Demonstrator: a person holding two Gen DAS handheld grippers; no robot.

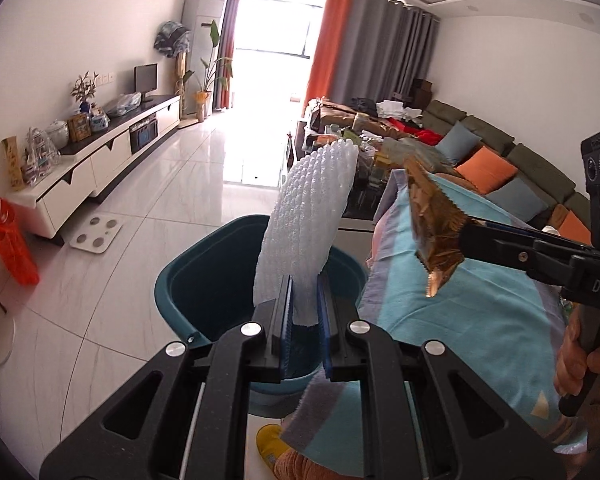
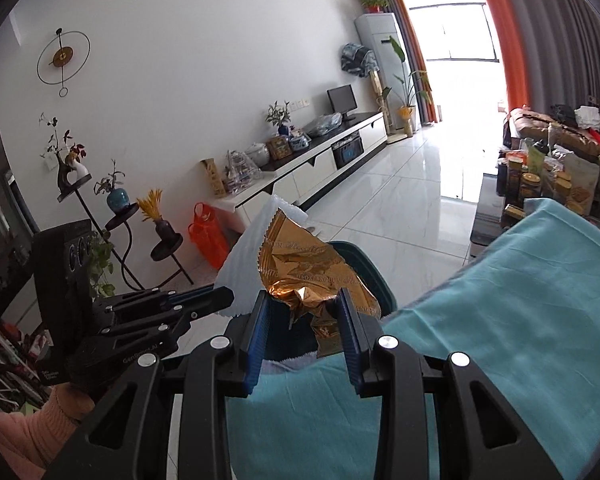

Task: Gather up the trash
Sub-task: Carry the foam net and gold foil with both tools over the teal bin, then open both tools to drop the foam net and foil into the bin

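Observation:
My left gripper (image 1: 305,300) is shut on a white foam net sleeve (image 1: 308,220) that stands upright over a teal bin (image 1: 180,284) on the floor. My right gripper (image 2: 305,316) is shut on a crumpled gold foil wrapper (image 2: 296,264); it shows in the left wrist view (image 1: 436,220) to the right of the sleeve, above the blue cloth. In the right wrist view the white sleeve (image 2: 240,264) sits just left of the wrapper, held by the left gripper (image 2: 224,298), with the teal bin (image 2: 374,280) behind.
A table draped in a light blue cloth (image 1: 460,320) is right of the bin. A cluttered coffee table (image 2: 540,184) and sofa (image 1: 520,160) lie beyond. A white TV cabinet (image 1: 100,160), orange bag (image 1: 12,244) and scale (image 1: 96,234) are left.

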